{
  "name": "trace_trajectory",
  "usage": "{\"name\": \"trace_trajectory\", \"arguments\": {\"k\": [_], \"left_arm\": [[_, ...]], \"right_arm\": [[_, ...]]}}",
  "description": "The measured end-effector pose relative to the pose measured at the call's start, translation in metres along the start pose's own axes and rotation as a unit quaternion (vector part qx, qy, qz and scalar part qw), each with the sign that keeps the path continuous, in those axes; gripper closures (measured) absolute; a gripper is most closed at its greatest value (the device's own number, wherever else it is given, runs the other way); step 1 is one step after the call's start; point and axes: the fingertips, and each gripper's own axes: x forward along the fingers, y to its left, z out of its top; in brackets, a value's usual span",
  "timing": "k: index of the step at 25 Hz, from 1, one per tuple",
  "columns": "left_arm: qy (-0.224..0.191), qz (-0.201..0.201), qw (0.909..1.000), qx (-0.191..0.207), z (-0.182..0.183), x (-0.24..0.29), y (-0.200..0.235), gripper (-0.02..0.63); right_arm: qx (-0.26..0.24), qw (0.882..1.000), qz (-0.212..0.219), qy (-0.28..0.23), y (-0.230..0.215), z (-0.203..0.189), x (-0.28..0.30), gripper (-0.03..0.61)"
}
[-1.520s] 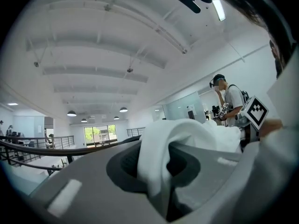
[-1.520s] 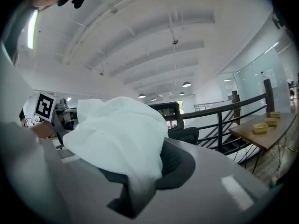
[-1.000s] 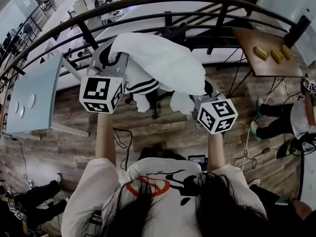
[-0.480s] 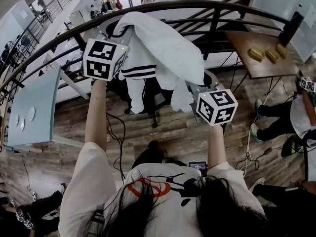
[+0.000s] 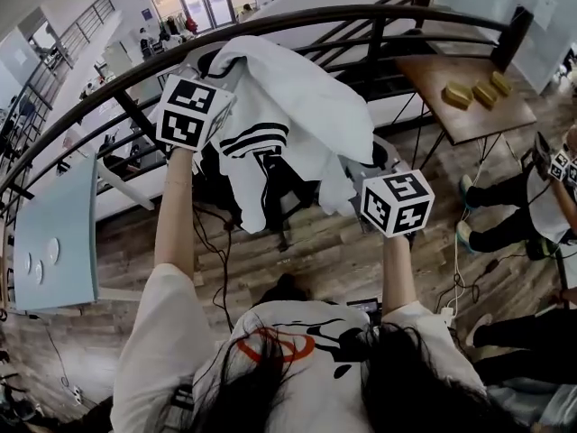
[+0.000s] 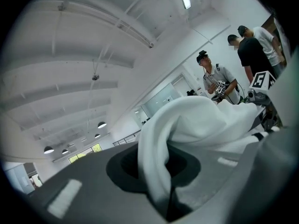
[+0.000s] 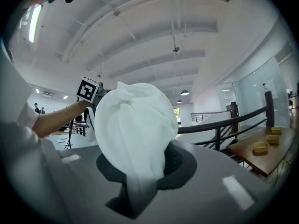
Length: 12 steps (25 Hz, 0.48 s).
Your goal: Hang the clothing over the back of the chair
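One white garment (image 5: 302, 106) with a band of black stripes is held aloft, bunched between two claws, in front of the black railing (image 5: 379, 14) and above a black chair (image 5: 281, 197). The left claw (image 6: 161, 181) and the right claw (image 7: 138, 181) each pinch a fold of its white cloth. Both arms are stretched forward, the left reaching farther out.

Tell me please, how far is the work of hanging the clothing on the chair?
Done: the left gripper and the right gripper are shut on the white garment, raised in the air. In hand: it hangs between them above the black chair. Left: drape it over the chair back and let go.
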Motion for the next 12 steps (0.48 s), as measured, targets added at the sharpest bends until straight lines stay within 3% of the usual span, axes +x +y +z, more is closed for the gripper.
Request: {"name": "trace_trajectory", "arguments": {"k": [12], "left_arm": [[0.036, -0.129, 0.9910, -0.009, -0.087, 0.071, 0.009, 0.439]], "right_arm": [[0.042, 0.997, -0.055, 0.047, -0.024, -0.030, 0.048, 0.449]]}}
